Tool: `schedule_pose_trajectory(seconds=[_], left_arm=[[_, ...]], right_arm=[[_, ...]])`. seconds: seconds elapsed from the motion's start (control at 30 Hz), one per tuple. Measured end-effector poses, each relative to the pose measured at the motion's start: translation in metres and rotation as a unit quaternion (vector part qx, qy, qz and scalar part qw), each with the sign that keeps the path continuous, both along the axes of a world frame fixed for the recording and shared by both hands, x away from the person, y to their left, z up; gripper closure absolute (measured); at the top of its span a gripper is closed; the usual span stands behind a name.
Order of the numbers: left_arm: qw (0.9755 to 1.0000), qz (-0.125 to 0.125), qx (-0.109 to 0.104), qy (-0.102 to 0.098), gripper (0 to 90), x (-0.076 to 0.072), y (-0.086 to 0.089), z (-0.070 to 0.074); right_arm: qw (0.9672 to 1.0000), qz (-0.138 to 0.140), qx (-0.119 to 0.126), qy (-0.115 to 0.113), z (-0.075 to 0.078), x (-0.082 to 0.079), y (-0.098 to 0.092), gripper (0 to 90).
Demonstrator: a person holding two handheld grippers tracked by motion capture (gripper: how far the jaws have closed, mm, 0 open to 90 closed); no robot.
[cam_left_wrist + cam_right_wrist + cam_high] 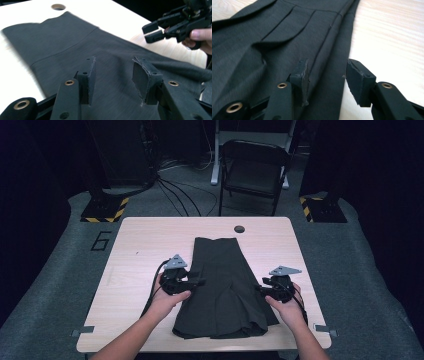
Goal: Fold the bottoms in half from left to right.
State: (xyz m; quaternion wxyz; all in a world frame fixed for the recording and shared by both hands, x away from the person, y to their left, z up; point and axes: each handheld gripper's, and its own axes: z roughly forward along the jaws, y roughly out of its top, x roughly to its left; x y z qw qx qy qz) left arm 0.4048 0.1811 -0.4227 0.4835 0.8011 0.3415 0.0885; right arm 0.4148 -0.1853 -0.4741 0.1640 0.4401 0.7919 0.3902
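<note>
Garment: dark skirt (223, 285) lies flat along the middle of the table (135, 245), waistband towards the far edge.
Left gripper (200, 281): over the skirt's left edge, jaws parted, nothing between the pads.
Right gripper (258, 289): at the skirt's right edge, jaws apart and straddling that edge, cloth not pinched.
Hole (239, 228): in the tabletop just beyond the waistband.

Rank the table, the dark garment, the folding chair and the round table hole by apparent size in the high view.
1. table
2. dark garment
3. folding chair, though it stands farther off
4. round table hole
</note>
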Motion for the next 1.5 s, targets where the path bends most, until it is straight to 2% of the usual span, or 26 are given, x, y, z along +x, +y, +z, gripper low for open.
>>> schedule_pose_trajectory(seconds=[0.13, 0.27, 0.33, 0.4, 0.5, 0.6, 0.7, 0.73, 0.77, 0.8, 0.83, 0.9, 0.97, 1.0, 1.13, 1.2, 1.27, 1.33, 1.5], left_arm=[[0.9998, 0.018, 0.011, -0.005, 53.3, -0.005, 0.021, -0.004], [0.9995, 0.031, 0.010, 0.001, 53.1, -0.009, 0.040, -0.007], [0.9992, 0.037, 0.011, -0.003, 52.8, -0.011, 0.047, -0.009], [0.9990, 0.044, 0.005, 0.001, 52.8, -0.015, 0.054, -0.010], [0.9984, 0.056, -0.004, -0.005, 52.8, -0.018, 0.063, -0.013], [0.9978, 0.065, -0.012, -0.003, 52.7, -0.019, 0.067, -0.018], [0.9977, 0.068, 0.000, -0.005, 52.5, -0.021, 0.068, -0.022], [0.9976, 0.068, 0.001, -0.005, 52.5, -0.021, 0.069, -0.023], [0.9976, 0.069, 0.003, -0.001, 52.4, -0.022, 0.070, -0.025], [0.9974, 0.071, 0.009, -0.010, 52.4, -0.023, 0.071, -0.026], [0.9973, 0.073, 0.008, -0.005, 52.4, -0.024, 0.072, -0.027], [0.9972, 0.073, 0.017, -0.008, 52.3, -0.025, 0.074, -0.028], [0.9969, 0.075, 0.019, -0.011, 52.2, -0.027, 0.075, -0.029], [0.9969, 0.076, 0.020, -0.012, 52.2, -0.028, 0.075, -0.030], [0.9962, 0.084, 0.017, -0.012, 51.9, -0.031, 0.076, -0.034], [0.9963, 0.083, 0.019, -0.006, 51.8, -0.032, 0.077, -0.035], [0.9962, 0.085, 0.019, -0.005, 51.7, -0.033, 0.078, -0.035], [0.9957, 0.091, 0.017, -0.010, 51.7, -0.034, 0.078, -0.037], [0.9956, 0.092, 0.019, -0.004, 51.5, -0.035, 0.080, -0.038]], right_arm=[[0.9999, 0.009, -0.011, -0.006, 0.006, 0.012, 0.011, 53.4], [0.9999, 0.008, -0.003, -0.010, 0.013, 0.025, 0.020, 52.2], [1.0000, 0.005, 0.001, -0.003, 0.016, 0.034, 0.022, 50.3], [1.0000, -0.005, 0.005, 0.000, 0.016, 0.043, 0.026, 50.3], [0.9998, -0.011, 0.005, 0.013, 0.013, 0.058, 0.031, 50.7], [0.9998, -0.011, 0.005, 0.017, 0.009, 0.070, 0.037, 51.5], [0.9996, -0.015, -0.019, 0.014, 0.006, 0.082, 0.047, 51.7], [0.9997, -0.018, -0.016, 0.008, 0.005, 0.084, 0.048, 51.7], [0.9996, -0.018, -0.018, 0.013, 0.005, 0.087, 0.050, 51.6], [0.9995, -0.018, -0.024, 0.014, 0.005, 0.091, 0.054, 51.6], [0.9994, -0.018, -0.028, 0.012, 0.004, 0.095, 0.056, 51.3], [0.9994, -0.015, -0.030, 0.006, 0.001, 0.100, 0.059, 51.1], [0.9990, -0.026, -0.031, 0.016, -0.004, 0.105, 0.063, 49.8], [0.9989, -0.025, -0.038, 0.012, -0.007, 0.108, 0.064, 49.2], [0.9984, -0.033, -0.038, 0.024, -0.016, 0.112, 0.068, 47.5], [0.9980, -0.029, -0.048, 0.027, -0.020, 0.114, 0.070, 47.3], [0.9975, -0.027, -0.052, 0.039, -0.025, 0.116, 0.072, 50.0], [0.9966, -0.019, -0.067, 0.044, -0.030, 0.117, 0.075, 53.3], [0.9969, -0.008, -0.070, 0.036, -0.030, 0.116, 0.076, 61.1]])
